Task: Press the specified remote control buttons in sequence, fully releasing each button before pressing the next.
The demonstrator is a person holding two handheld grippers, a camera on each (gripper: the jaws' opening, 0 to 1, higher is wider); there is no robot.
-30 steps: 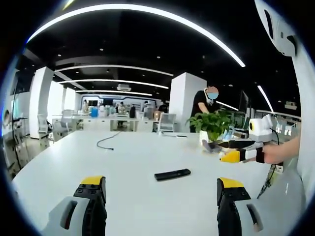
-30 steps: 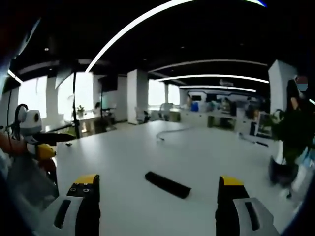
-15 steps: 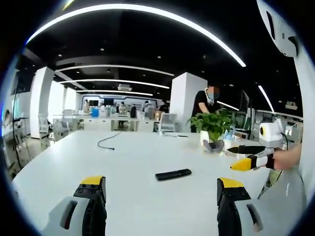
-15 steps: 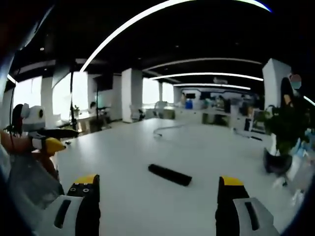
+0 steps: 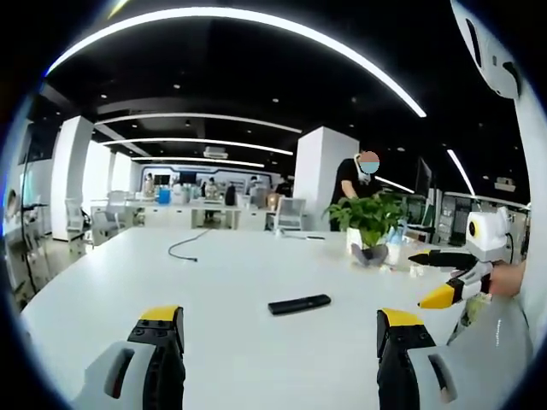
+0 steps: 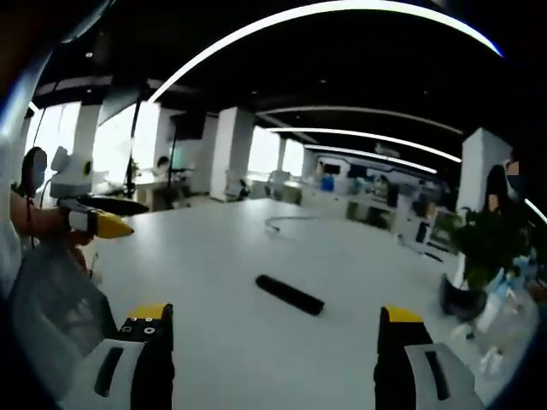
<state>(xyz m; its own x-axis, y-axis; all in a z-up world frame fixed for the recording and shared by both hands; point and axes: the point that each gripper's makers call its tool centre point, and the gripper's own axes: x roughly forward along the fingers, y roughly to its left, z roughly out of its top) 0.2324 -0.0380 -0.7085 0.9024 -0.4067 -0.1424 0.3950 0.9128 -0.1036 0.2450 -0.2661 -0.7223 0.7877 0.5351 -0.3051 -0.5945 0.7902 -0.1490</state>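
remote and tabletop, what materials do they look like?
Remote: likely matte black plastic; it looks dark and even, with no glints. Buttons are too small to make out.
Table: a smooth white surface, probably laminate or painted board; it shows a soft sheen and no grain. The exact material can't be told.

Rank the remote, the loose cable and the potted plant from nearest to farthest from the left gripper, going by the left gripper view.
1. Remote: on the white table, just ahead of the left gripper.
2. Potted plant: farther back, right side.
3. Cable: far back, left of centre; close to the plant's depth.
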